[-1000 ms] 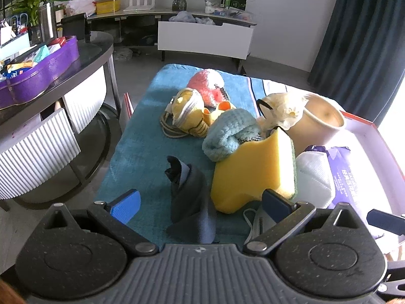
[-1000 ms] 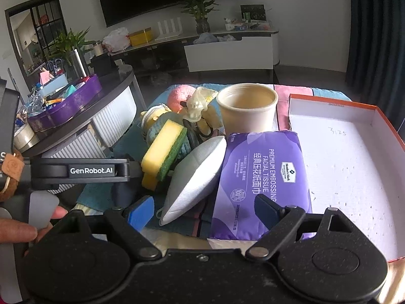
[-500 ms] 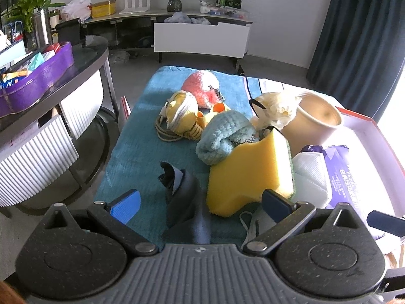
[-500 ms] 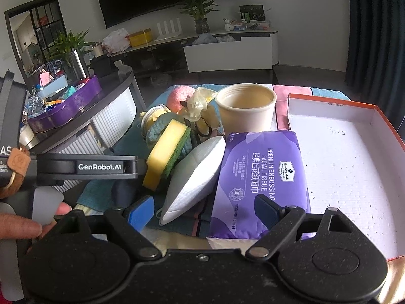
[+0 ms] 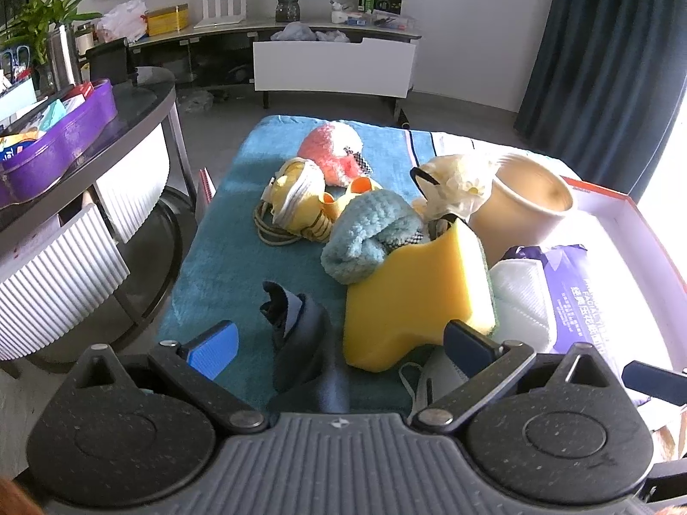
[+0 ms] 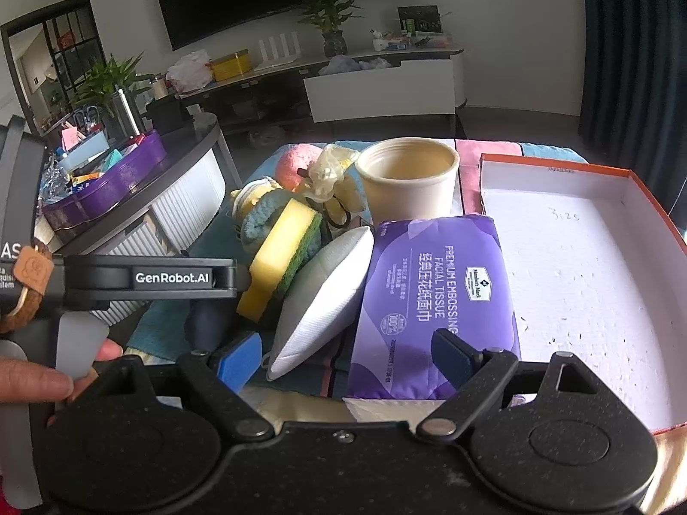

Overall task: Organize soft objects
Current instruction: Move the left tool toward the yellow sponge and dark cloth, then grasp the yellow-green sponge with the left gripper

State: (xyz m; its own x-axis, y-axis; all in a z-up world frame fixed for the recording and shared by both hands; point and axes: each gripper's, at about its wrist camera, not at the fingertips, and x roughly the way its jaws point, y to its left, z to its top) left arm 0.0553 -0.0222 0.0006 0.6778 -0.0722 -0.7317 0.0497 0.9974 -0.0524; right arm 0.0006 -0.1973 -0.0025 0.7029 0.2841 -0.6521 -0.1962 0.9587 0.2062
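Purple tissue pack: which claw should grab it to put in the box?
Probably the right claw. It is open, with the purple tissue pack just ahead between its fingers, and the box lies right beside the pack. The left claw faces the yellow sponge instead.

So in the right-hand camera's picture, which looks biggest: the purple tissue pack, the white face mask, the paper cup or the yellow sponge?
As they look in the right wrist view, largest first:
1. Purple tissue pack
2. White face mask
3. Paper cup and yellow sponge: about alike, and the cup sits farther away, so I won't rank them.
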